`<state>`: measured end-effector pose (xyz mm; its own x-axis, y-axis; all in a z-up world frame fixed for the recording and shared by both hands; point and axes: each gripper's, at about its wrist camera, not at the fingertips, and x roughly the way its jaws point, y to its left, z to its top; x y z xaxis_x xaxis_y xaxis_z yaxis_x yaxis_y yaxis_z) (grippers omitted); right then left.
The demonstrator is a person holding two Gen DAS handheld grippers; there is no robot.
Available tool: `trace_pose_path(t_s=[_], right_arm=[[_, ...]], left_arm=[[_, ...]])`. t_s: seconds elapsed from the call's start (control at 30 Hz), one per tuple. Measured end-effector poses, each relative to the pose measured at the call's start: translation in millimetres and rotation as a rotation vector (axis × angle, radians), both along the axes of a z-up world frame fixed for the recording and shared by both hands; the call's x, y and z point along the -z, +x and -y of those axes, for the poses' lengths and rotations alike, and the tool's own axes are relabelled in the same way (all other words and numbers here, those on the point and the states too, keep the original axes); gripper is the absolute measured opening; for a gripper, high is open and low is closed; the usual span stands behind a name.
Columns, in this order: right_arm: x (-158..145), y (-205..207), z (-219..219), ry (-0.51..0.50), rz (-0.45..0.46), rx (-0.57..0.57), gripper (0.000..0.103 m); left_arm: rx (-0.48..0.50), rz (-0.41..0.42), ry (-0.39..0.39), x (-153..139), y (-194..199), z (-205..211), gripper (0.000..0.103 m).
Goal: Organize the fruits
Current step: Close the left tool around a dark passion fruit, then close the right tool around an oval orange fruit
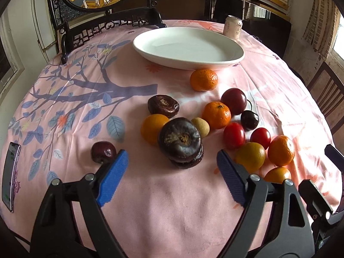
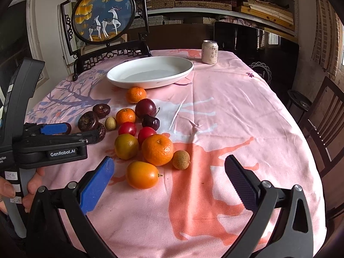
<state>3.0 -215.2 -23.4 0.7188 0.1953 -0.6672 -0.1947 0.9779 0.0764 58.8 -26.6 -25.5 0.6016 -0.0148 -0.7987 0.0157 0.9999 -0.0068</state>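
Observation:
Several fruits lie loose on the pink tablecloth in front of a white oval plate [image 1: 189, 63] [image 2: 150, 83], which holds nothing. In the left wrist view my left gripper [image 1: 172, 158] stands open, and two stacked dark brown water chestnuts [image 1: 180, 142] sit just beyond its blue pads without touching them. A dark cherry [image 1: 103, 151] lies by its left fingertip and a yellow-orange fruit [image 1: 250, 155] by its right. My right gripper [image 2: 169, 161] is open too, low over the cloth. An orange kumquat [image 2: 142, 175] and a small tan longan [image 2: 181, 159] lie between its fingers, with a tangerine [image 2: 157, 149] just beyond.
Further tangerines, red tomatoes [image 2: 127, 128], a plum [image 2: 145, 108] and a cherry [image 2: 150, 122] cluster mid-table. A drink can [image 2: 209, 52] stands behind the plate. A phone [image 1: 10, 176] lies at the left edge. A carved deer screen [image 2: 103, 13] and a wooden chair [image 2: 322, 118] flank the table.

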Motion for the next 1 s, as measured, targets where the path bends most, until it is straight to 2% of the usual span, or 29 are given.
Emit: trace_pose_path(t_s=[0.13,0.17,0.23,0.27,0.3,0.43,0.57,0.7,0.77,0.8,0.83,0.87,1.0], right_arm=[[1,5,3,-0.004,-0.009,-0.005,0.102],[2,6,4,-0.008,-0.012,-0.005,0.102],[4,8,5,-0.02,-0.02,-0.005,0.102],[5,9,5,-0.029,-0.026,-0.004,0.102],[6,10,6,-0.038,-0.03,-0.003,0.102],[11,12,9,-0.066,-0.061,-0.023,0.102],[18,11,3,-0.026,-0.127,-0.117,0.102],[22,9,-15,-0.032,-0.156,-0.182,0.102],[24,10,-23,-0.03,-0.171,-0.209,0.097],[25,11,-27,-0.029,-0.182,-0.22,0.088],[27,13,-29,-0.024,-0.192,-0.227,0.07],[29,15,-31,-0.018,-0.208,-0.227,0.066],[36,23,-36,-0.051,-0.23,-0.196,0.066]], left_arm=[[-0.003,-0.025,-0.009,4,12,0,0.067],[0.005,-0.033,-0.02,6,14,-1,0.06],[0.023,-0.035,-0.054,7,14,-1,0.052],[0.036,-0.031,-0.062,6,14,0,0.043],[0.05,-0.035,-0.062,5,12,2,0.041],[0.067,-0.025,-0.066,-1,5,2,0.041],[0.081,0.0,-0.068,-9,-3,0,0.041],[0.088,0.002,-0.081,-11,-8,-5,0.041],[0.084,0.005,-0.087,-12,-11,-9,0.041],[0.082,0.007,-0.09,-12,-12,-12,0.041],[0.079,0.009,-0.092,-13,-13,-14,0.041],[0.074,0.01,-0.094,-13,-14,-17,0.041],[0.061,0.01,-0.102,-12,-16,-26,0.04]])
